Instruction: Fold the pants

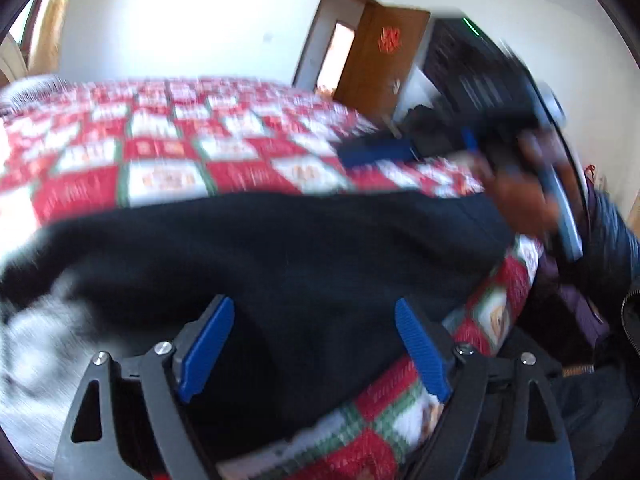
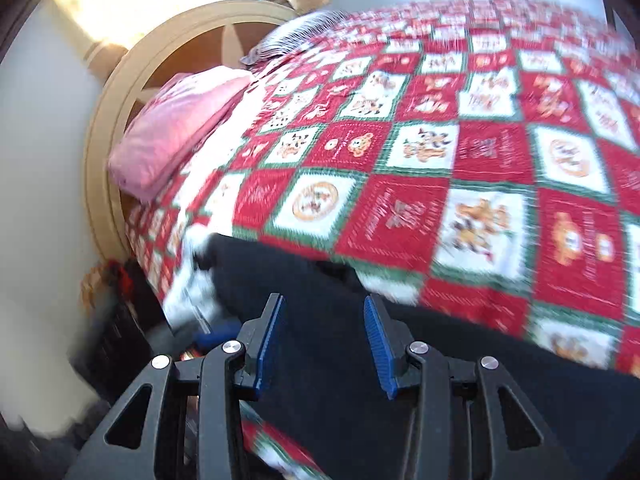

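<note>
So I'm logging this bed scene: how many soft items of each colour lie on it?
Black pants: 1
Pink pillow: 1
Striped grey pillow: 1
Red, white and green quilt: 1
Total: 4

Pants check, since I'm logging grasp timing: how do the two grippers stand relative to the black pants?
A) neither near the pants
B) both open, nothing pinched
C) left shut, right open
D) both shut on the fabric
B: the left gripper and right gripper both show blue pads spread apart over the black pants, with no fabric pinched between them.
</note>
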{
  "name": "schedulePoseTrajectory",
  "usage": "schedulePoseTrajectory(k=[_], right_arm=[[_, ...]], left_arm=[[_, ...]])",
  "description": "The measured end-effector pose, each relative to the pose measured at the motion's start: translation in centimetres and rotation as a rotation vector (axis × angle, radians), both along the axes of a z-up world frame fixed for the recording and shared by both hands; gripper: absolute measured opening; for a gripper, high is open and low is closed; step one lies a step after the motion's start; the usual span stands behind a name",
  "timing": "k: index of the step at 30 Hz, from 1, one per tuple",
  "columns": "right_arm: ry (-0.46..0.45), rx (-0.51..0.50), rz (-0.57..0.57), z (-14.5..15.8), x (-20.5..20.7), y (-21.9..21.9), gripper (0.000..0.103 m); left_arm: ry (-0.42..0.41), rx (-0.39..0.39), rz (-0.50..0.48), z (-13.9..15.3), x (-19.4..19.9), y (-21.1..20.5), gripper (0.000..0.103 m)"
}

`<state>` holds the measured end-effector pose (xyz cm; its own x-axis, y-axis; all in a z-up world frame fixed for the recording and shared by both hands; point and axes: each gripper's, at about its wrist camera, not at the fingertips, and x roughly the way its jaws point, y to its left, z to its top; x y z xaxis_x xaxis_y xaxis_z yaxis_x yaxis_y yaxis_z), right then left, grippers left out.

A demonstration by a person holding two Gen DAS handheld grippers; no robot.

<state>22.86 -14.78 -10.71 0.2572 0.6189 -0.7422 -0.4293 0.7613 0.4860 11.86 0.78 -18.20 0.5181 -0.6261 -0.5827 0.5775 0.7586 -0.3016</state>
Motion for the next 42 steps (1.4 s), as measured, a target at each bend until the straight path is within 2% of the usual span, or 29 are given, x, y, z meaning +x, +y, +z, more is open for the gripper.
schedulePoseTrajectory(k=[2,6,10,12,15,16,18,19,24,30,36,39,42], right_arm=[[0.075,0.019,-0.020,-0.7,1.8,0.9,0.043],[0.237,0.045,-0.046,-2.9,4.2,2.5,0.043],[0.372,0.052,-0.060,-5.4,5.0,3.8,0.043],[0.412,0.095,-0.096,-6.2,5.4,3.7,0.043],[0.474,0.186,-0.150,-7.1,6.1,2.8,0.042],[0.479,0.193,-0.159,-7.3,6.1,2.6,0.039],[0.457,0.182,-0.182,-7.2,5.8,2.3,0.009],[0.442,0.195,-0.188,-7.2,5.6,2.1,0.007],[0.329,0.204,-0.185,-5.6,4.6,2.2,0.004],[0.178,0.221,-0.214,-1.4,4.9,2.1,0.001],[0.176,0.152,-0.234,-3.0,6.1,2.6,0.001],[0.222,0.141,-0.213,-4.8,6.7,2.1,0.002],[0.204,0.117,-0.193,-4.8,6.1,1.5,0.004]], left_arm=[[-0.026,0.047,-0.012,-0.3,-0.5,-0.3,0.085],[0.011,0.008,-0.016,-0.2,-0.2,0.1,0.085],[-0.032,0.079,-0.040,-0.5,-1.1,-0.7,0.085],[-0.055,0.113,-0.054,-0.7,-1.5,-1.0,0.086],[-0.056,0.096,-0.063,-0.8,-1.6,-0.7,0.086],[-0.057,0.089,-0.063,-0.8,-1.7,-0.6,0.086],[-0.065,0.088,-0.063,-0.8,-2.0,-0.4,0.086],[-0.075,0.097,-0.066,-0.8,-2.2,-0.6,0.086],[-0.109,0.125,-0.078,-0.9,-3.0,-0.4,0.086],[-0.111,0.123,-0.096,-0.9,-3.5,0.2,0.086],[-0.125,0.129,-0.094,-1.1,-3.8,0.3,0.087],[-0.114,0.114,-0.088,-0.8,-3.8,0.4,0.087],[-0.093,0.075,-0.071,0.4,-3.6,1.4,0.087]])
